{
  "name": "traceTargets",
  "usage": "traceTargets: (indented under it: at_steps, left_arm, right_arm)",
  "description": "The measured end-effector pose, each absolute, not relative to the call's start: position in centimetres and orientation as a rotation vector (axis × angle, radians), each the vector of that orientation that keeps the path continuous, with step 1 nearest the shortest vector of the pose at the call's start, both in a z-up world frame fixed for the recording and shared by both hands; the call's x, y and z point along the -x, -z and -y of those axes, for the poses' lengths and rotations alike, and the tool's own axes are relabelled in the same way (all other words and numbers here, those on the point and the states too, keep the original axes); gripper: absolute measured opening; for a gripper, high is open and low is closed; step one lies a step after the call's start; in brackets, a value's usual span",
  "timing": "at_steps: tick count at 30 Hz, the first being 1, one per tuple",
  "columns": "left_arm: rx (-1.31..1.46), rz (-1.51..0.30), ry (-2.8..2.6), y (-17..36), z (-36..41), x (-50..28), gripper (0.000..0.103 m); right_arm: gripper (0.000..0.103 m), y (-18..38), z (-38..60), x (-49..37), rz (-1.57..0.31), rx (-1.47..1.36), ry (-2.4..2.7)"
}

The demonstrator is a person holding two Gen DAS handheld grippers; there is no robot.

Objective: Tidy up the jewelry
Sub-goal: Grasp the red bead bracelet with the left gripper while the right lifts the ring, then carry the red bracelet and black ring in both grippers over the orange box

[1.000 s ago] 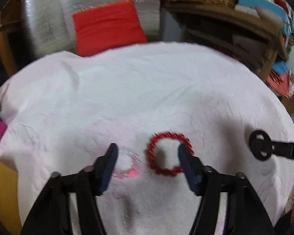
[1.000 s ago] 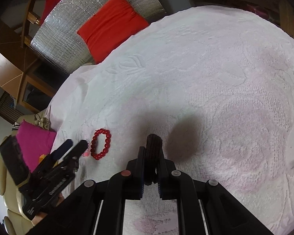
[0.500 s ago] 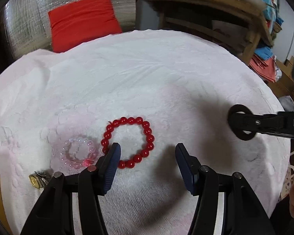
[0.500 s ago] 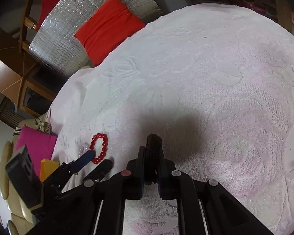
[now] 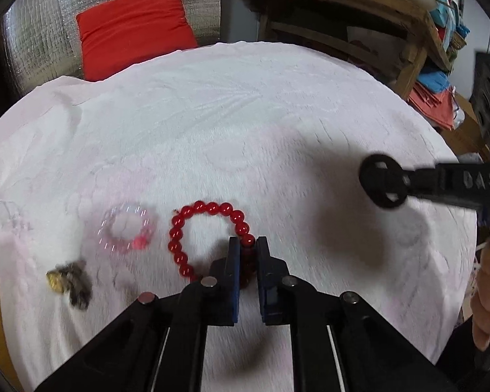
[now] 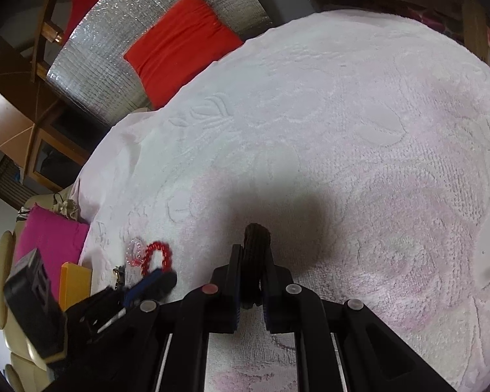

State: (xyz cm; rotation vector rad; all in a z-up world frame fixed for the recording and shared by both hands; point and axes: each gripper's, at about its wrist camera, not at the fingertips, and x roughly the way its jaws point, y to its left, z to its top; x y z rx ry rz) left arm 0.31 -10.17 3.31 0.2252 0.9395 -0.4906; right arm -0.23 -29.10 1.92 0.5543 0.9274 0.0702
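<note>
Since half a second ago my left gripper has come down a little toward the red bead bracelet, and its jaws have just been closing; now they are clamped on the right side of the loop, with a few beads pressed between the blue pads. Most of the bracelet lies flat on the white towel, near the front edge. Just to the left of it is a clear bead bracelet, very close but not touching as far as I can see. Further left, near the edge of the towel, there is a small gold and grey piece; it is blurred and I cannot say what it is.

My right gripper is together on a dark ring-shaped thing and hovers above the towel, well apart from the bracelets.

I think the grasp is done and the lift comes next. The risks I see: the pads hold only a few round beads, so the bracelet may roll out and drop when I raise it. If the loop swings, it could catch the clear bracelet and drag it. If I pinched towel fibres as well, the cloth may rise and disturb the other pieces.
</note>
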Motion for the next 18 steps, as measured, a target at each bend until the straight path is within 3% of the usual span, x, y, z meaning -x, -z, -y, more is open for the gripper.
traceTargets:
  at_steps: [18]
  left_arm:
    - [-0.02,-0.83,0.362,-8.4,-1.4,5.4,0.009]
  right_arm:
    - [0.011,-4.4,20.9,1.3,-0.857,-0.454,-0.244]
